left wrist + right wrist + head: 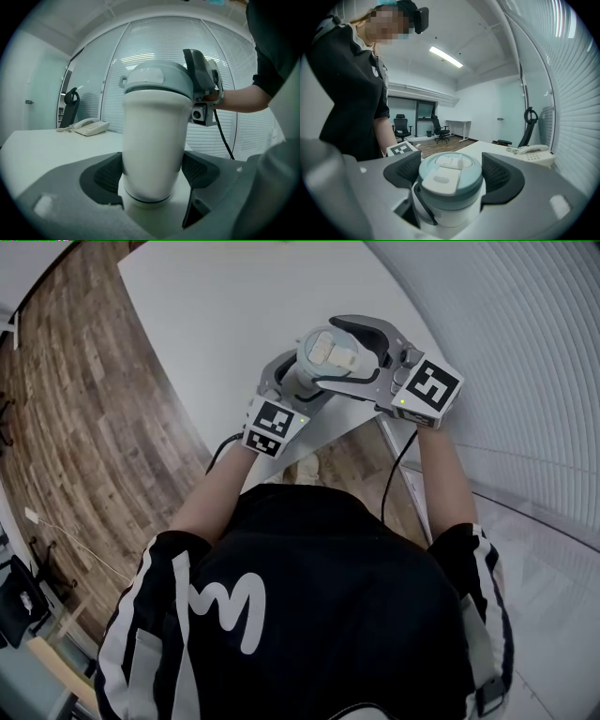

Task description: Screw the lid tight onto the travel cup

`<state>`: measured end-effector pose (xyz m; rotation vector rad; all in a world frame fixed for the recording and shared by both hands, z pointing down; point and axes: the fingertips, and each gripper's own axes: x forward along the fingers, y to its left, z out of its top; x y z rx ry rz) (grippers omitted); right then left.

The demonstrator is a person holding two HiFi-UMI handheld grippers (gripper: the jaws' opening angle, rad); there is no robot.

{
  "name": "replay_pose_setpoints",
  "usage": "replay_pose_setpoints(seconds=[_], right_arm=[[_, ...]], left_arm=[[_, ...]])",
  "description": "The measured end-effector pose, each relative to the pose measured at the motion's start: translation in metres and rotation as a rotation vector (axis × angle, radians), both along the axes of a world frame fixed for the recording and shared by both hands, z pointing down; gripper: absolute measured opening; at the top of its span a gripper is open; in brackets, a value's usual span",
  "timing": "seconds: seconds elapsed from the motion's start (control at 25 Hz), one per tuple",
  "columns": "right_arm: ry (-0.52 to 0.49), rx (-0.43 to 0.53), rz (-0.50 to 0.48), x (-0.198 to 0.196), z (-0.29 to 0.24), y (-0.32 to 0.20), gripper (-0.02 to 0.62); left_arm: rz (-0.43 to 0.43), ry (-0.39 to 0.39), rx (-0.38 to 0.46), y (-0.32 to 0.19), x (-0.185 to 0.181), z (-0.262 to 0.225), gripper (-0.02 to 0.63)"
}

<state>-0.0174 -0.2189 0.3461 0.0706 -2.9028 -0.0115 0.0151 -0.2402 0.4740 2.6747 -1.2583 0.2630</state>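
Mid-tightening, I'd say; the left gripper (152, 171) fingers clamp the white travel cup (152, 136) by its body, roughly upright over the near corner of the white surface (216, 324); the right gripper (451, 174) fingers sit snug around the pale blue lid (447, 164), which looks seated already; next is probably another twist while the left hand stops the cup spinning; desk phone (89, 126), slatted blinds (525, 352), wood floor (84, 427), office chairs (400, 124).

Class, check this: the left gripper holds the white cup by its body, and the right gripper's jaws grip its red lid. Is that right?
No: the lid is pale blue, not red, as the right gripper view shows. The rest stands.
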Motion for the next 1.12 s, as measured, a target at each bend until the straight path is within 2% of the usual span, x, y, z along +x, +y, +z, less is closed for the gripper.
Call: replay_pose_setpoints(seconds=[0.32, 0.52, 0.68, 1.0, 1.12], right_arm=[[-0.016, 0.028, 0.205, 0.006, 0.004, -0.006, 0.396], [-0.048, 0.018, 0.440, 0.009, 0.002, -0.013, 0.391], [-0.084, 0.036, 0.561, 0.012, 0.002, -0.014, 0.391], [-0.106, 0.067, 0.716, 0.011, -0.002, -0.016, 0.393], [-0.111, 0.061, 0.730, 0.011, -0.003, -0.017, 0.393]], left_arm=[[-0.006, -0.008, -0.006, 0.000, -0.001, -0.001, 0.405], [-0.028, -0.008, -0.013, -0.002, -0.002, -0.001, 0.403], [-0.027, -0.010, -0.012, -0.002, -0.002, 0.000, 0.403], [-0.029, -0.009, -0.012, -0.001, -0.004, -0.002, 0.405], [-0.029, -0.008, -0.013, -0.003, -0.004, -0.002, 0.403]])
